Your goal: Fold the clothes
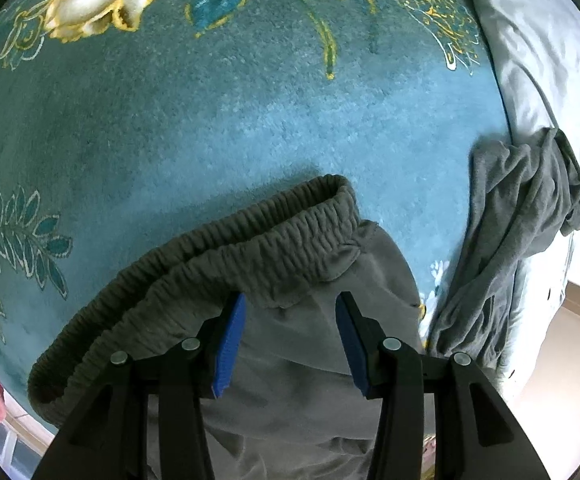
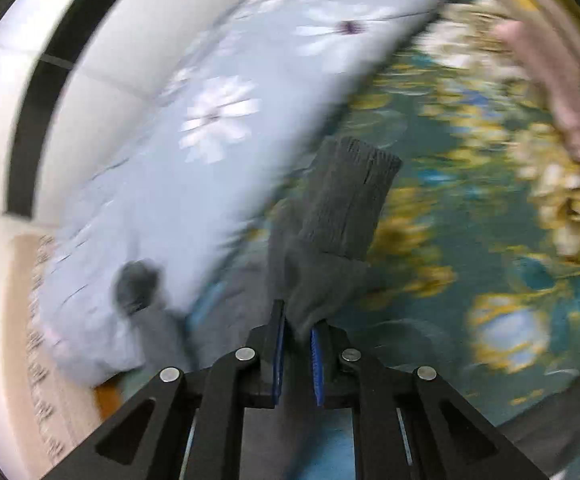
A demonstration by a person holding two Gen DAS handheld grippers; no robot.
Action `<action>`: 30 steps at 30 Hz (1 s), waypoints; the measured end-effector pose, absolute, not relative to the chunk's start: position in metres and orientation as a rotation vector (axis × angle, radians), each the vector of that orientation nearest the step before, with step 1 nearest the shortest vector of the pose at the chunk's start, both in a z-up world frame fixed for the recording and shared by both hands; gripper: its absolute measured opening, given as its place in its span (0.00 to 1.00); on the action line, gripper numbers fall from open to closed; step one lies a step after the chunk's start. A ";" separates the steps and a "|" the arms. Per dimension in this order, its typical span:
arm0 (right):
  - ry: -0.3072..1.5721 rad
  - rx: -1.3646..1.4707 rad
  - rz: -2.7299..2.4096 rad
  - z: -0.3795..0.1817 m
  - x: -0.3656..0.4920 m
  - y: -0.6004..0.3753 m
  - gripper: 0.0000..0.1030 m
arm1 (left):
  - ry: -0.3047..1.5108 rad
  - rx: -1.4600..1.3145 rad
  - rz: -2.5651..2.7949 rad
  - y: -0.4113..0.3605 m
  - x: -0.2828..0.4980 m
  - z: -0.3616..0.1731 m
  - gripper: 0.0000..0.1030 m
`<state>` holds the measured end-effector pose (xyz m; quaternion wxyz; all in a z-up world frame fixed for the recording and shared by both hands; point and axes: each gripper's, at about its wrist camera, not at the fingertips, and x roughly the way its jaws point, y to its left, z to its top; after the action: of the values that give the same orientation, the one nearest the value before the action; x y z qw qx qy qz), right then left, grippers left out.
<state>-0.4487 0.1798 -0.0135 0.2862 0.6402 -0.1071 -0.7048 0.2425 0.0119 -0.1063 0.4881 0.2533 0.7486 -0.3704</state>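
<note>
Grey sweatpants lie on a teal flowered blanket (image 1: 209, 120). In the left wrist view their elastic waistband (image 1: 217, 252) curves across in front of my left gripper (image 1: 290, 308), which is open just above the cloth below the band. A bunched grey pant leg (image 1: 510, 240) lies at the right. In the blurred right wrist view my right gripper (image 2: 298, 324) is shut on the grey pant leg, and its ribbed cuff (image 2: 350, 196) sticks up beyond the fingers.
A pale blue quilt with white flowers (image 2: 209, 120) lies along the blanket's edge, also seen as pale bedding in the left wrist view (image 1: 530, 60). A pink cloth (image 2: 562, 92) sits at the far right. White floor tiles (image 2: 89, 80) lie beyond.
</note>
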 end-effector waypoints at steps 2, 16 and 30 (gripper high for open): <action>-0.237 1.810 -1.909 -0.040 -0.455 0.188 0.12 | 1.822 0.617 -0.896 0.012 0.244 -0.104 0.46; -0.238 2.013 -1.892 -0.078 -0.446 0.215 0.12 | 1.807 0.716 -1.044 -0.058 0.248 -0.110 0.52; -0.435 2.123 -1.903 -0.094 -0.444 0.212 0.15 | 1.984 0.669 -1.036 -0.073 0.245 -0.145 0.59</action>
<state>-0.4438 0.2120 -0.0939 0.1286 0.7300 -0.1497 -0.6543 0.2450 -0.0734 -0.1449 0.3920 0.2635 0.7812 -0.4082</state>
